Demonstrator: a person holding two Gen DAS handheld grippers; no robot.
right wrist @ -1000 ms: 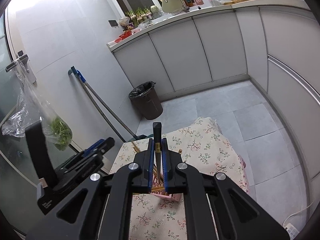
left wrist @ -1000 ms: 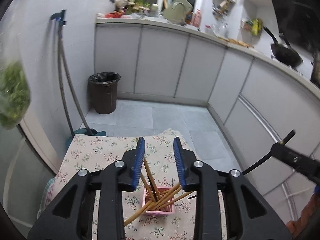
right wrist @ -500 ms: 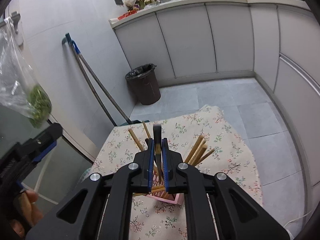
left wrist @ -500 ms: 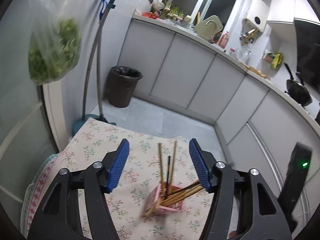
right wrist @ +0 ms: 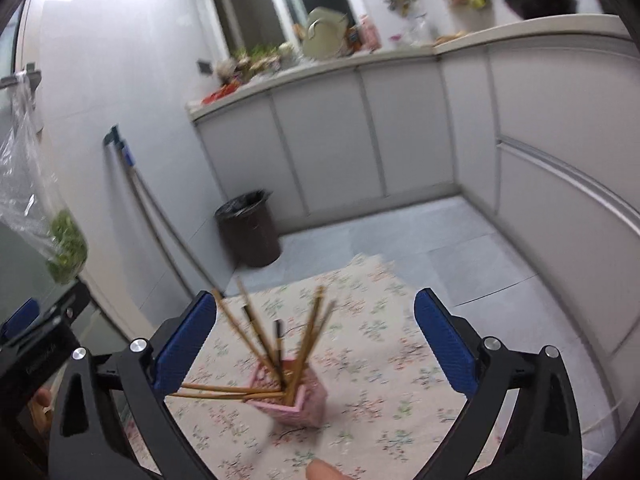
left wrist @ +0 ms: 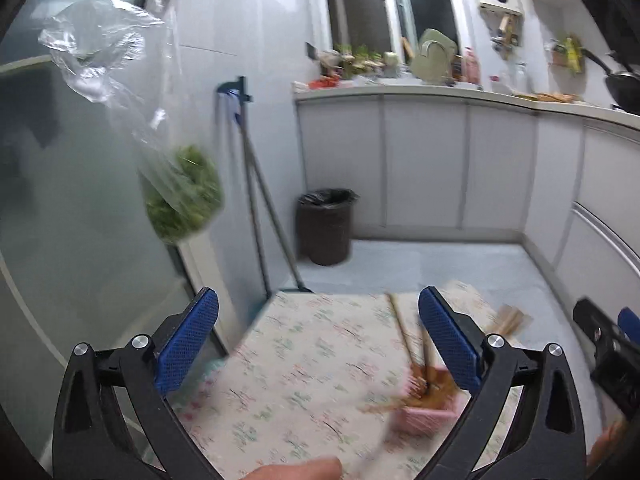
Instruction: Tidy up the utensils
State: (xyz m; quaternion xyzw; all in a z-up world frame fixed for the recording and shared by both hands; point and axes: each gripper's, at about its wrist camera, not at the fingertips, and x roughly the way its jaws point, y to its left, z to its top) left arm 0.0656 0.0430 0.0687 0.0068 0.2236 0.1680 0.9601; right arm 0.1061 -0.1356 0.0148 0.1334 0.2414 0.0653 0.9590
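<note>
Since the earlier frame, the dark utensil (right wrist: 277, 346) had left the right gripper (right wrist: 314, 340) and stood in the pink holder (right wrist: 298, 404) mid-tablecloth (right wrist: 372, 344). Both the right and the left gripper (left wrist: 318, 340) were opening, empty. Only the left view showed floor beyond the cloth's far edge.

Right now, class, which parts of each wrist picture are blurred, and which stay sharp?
Left wrist view: the floral tablecloth and pink holder are smeared; the left gripper stays sharp. Right wrist view: the chopsticks and counter blur; the right gripper stays crisp.
</note>
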